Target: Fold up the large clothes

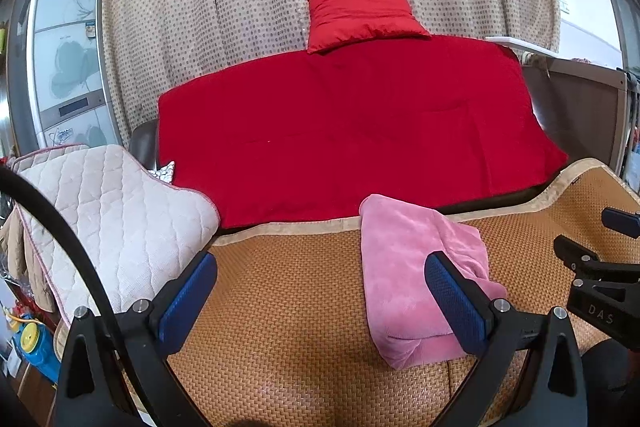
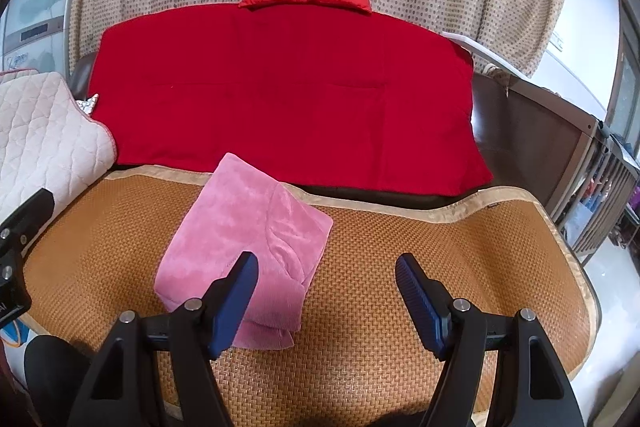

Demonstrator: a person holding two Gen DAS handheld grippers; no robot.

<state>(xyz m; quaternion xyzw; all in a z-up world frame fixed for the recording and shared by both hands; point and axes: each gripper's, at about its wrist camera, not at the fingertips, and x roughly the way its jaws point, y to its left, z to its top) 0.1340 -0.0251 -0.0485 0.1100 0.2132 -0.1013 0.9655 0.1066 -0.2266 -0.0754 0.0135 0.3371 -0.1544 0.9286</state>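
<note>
the pink garment lies already folded into a thick bundle on the woven mat, near the mat's far edge and just in front of the red blanket. the left gripper hovers over bare mat to the left of the bundle, jaws wide with nothing between them; its right finger overlaps the bundle's right side in that view, contact unclear. the right gripper hangs to the right of the bundle, jaws also wide and empty, its left finger in front of the near right part of the bundle.

the fold looks largely finished, so the step in hand seems to be either a last tidy or a withdrawal. to do it well, keep both jaws clear of the plush layers so none is dragged open, and if squaring is wanted, press on the near thick edge rather than pinching a single layer.

the bundle's near right corner is hidden behind a finger in each view. how many layers it has cannot be told, nor what kind of garment it is. a quilted cushion sits at far left, partly cut off.
</note>
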